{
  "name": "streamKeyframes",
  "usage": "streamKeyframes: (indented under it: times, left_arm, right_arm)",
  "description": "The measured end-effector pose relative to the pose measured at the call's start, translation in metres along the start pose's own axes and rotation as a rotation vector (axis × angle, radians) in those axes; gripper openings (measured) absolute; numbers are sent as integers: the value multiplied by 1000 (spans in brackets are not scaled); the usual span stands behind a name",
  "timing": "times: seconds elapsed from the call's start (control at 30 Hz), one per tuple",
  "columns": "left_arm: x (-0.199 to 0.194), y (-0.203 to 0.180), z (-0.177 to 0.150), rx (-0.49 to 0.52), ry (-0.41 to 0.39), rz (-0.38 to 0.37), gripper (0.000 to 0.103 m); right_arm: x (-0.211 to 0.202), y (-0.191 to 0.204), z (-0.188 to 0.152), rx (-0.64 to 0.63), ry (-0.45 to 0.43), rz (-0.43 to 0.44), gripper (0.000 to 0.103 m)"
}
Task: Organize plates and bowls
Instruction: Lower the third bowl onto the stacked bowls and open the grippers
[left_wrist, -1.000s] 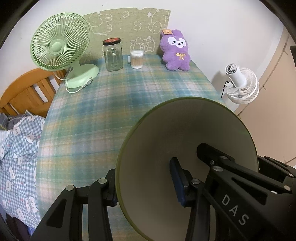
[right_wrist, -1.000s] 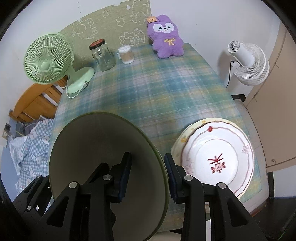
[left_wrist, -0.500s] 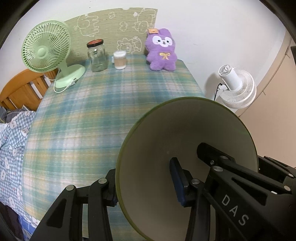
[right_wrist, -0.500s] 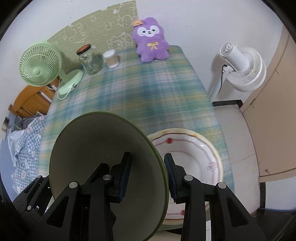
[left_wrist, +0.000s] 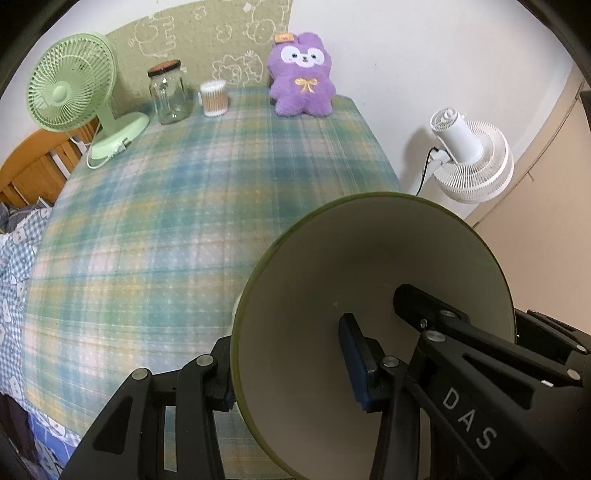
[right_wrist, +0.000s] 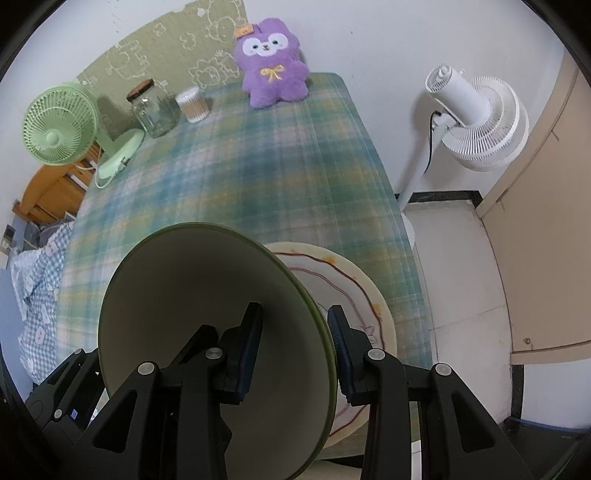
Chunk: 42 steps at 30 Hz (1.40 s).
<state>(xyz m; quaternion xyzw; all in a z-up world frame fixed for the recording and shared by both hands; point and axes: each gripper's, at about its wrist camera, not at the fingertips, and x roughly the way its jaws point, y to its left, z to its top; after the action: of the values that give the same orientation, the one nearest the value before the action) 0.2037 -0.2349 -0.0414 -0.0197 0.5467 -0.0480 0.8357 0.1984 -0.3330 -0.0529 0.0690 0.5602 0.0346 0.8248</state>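
Observation:
A cream plate with a green rim (left_wrist: 369, 295) (right_wrist: 199, 317) is held tilted above the table between both grippers. My left gripper (left_wrist: 288, 365) is shut on its left rim, one pad inside and one behind. My right gripper (right_wrist: 295, 343) is shut on its right rim. Below it, in the right wrist view, a stack of white plates with a red pattern (right_wrist: 351, 284) lies near the table's right front corner, partly hidden by the held plate. The left wrist view does not show that stack.
At the back of the plaid tablecloth (left_wrist: 166, 221) stand a green desk fan (left_wrist: 74, 88), a glass jar (left_wrist: 168, 94), a tub of cotton swabs (left_wrist: 213, 98) and a purple plush toy (left_wrist: 301, 77). A white floor fan (right_wrist: 476, 122) stands right of the table. Checked bedding (right_wrist: 37, 280) lies left.
Both grippers have carried the green-rimmed plate to the right and slightly down. It now hangs over the white patterned plates and covers much of them.

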Motion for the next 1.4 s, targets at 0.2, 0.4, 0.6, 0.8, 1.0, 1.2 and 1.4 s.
streamKeyframes:
  times: [0.2, 0.4, 0.6, 0.8, 1.0, 1.2, 1.4]
  left_arm:
    - [17, -9, -7, 0, 30, 15, 45]
    - [26, -12, -7, 2, 34, 27, 45]
    - [30, -15, -4, 10, 32, 41, 45]
    - [30, -18, -6, 21, 30, 54, 45]
    - [31, -16, -7, 30, 33, 33, 54]
    - [26, -18, -9, 52, 12, 43, 63]
    - [9, -17, -6, 58, -29, 81, 71]
  right_arm:
    - [16, -12, -6, -8, 36, 7, 40]
    - [26, -17, -5, -12, 40, 17, 40]
    - [32, -19, -1, -13, 45, 25, 40]
    - [34, -22, -1, -13, 50, 45, 41]
    - [32, -20, -4, -41, 37, 49, 43]
    - [26, -21, -7, -54, 8, 44, 56]
    - [6, -22, -9, -65, -61, 35, 71]
